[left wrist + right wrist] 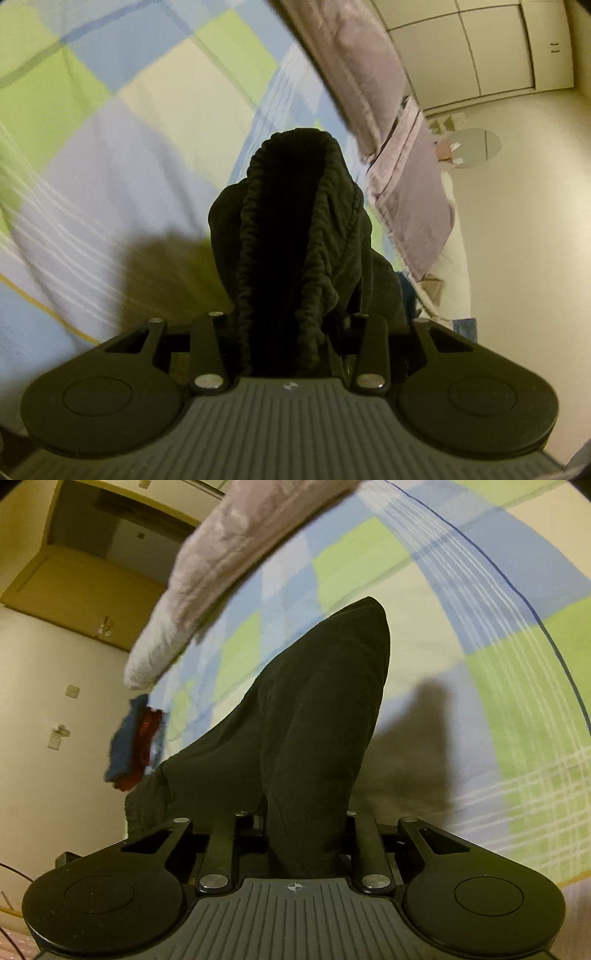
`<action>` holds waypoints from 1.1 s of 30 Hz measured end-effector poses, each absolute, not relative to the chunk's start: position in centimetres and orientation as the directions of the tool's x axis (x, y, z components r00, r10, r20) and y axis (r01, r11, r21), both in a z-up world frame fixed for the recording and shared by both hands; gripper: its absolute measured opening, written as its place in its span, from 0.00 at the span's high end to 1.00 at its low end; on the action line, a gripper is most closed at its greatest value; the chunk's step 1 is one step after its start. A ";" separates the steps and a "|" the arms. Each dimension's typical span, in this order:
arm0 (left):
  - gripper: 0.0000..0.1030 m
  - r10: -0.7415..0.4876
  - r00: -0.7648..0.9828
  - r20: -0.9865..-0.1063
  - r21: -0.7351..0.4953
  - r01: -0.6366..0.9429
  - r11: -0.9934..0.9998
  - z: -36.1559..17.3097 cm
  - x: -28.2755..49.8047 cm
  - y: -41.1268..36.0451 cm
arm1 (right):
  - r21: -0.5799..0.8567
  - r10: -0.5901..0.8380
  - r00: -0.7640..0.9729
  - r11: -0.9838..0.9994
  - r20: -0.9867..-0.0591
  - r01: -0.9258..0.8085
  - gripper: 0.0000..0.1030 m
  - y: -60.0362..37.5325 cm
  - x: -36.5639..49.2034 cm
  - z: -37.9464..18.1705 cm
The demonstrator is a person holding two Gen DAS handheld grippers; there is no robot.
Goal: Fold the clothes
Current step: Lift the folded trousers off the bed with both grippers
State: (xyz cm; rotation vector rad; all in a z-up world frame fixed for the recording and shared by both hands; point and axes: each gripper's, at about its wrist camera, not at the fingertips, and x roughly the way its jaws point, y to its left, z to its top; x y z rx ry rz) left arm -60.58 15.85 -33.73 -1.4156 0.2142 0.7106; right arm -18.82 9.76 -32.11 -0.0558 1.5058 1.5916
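Note:
A black garment (295, 206) with a gathered elastic waistband rises out of my left gripper (291, 325), bunched up between its two arms. The cloth covers the fingers, and the gripper is shut on it. In the right wrist view the same black cloth (325, 701) stands up in a smooth peak from my right gripper (306, 819), which is shut on it too, its fingertips hidden under the fabric. Both bunches hang above the checked bed sheet (129, 110) and cast shadows on it.
The sheet (461, 609) is checked green, blue and cream. A lilac quilt (399, 147) (221, 561) lies along the far edge of the bed. A blue and red pile of clothes (136, 738) sits at the bed's edge. Beyond are the pale floor (517, 221) and wardrobe doors (480, 48).

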 end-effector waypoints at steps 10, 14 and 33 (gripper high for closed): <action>0.66 0.474 0.683 -0.555 -0.784 -0.621 -0.022 -21.4 -68.0 16.0 | 0.819 0.532 -0.670 0.082 -0.517 -0.568 0.78 15.3 -26.5 -22.4; 0.66 0.527 0.659 -0.536 -0.791 -0.611 -0.041 -19.0 -72.8 16.5 | 0.825 0.505 -0.705 0.025 -0.498 -0.565 0.78 18.3 -31.1 -19.6; 0.66 0.445 0.694 -0.566 -0.751 -0.656 0.068 -13.4 -110.1 37.0 | 0.885 0.606 -0.674 0.114 -0.423 -0.452 0.78 33.5 -67.4 -16.2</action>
